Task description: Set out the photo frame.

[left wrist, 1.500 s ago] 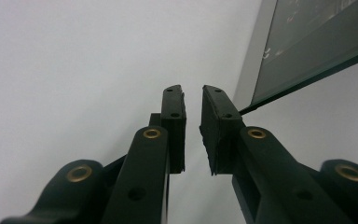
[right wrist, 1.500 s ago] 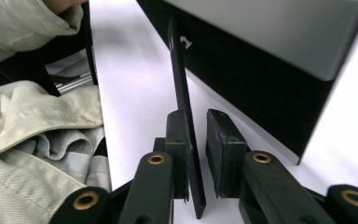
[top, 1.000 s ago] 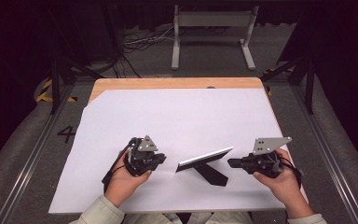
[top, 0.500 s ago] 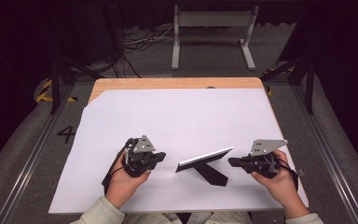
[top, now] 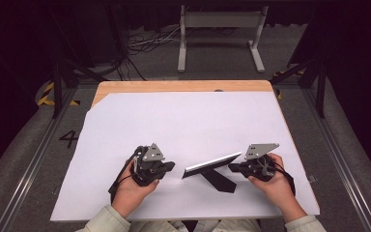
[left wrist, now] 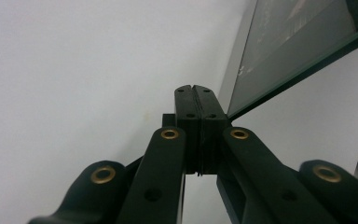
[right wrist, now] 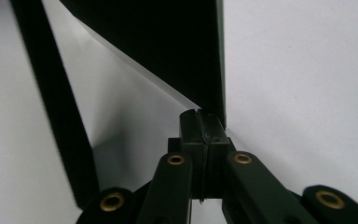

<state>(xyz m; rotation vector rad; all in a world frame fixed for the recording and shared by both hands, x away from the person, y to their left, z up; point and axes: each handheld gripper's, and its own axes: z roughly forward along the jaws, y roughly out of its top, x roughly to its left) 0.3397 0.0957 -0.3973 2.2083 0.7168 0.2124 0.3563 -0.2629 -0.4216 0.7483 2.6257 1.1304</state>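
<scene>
Picture frame (top: 211, 165), propped on its black stand (top: 220, 180) on the white sheet (top: 183, 121), sits between the left gripper (top: 170, 166) and right gripper (top: 232, 167), both with jaws pressed together, empty.

A white sheet (top: 183, 130) covers most of the tabletop (top: 174, 86), whose bare strip at 12 o'clock is light wood. Near 6 o'clock stands a picture frame (top: 211, 164) with a pale upper edge and a black back and prop leg; its glass face looks dark grey-green in the left gripper view. The left gripper (top: 166, 166) and right gripper (top: 233, 167) are black with brass-coloured rivets, each topped by a grey plate. The sleeves (top: 107, 220) are pale beige. The floor (top: 24, 159) is grey.
</scene>
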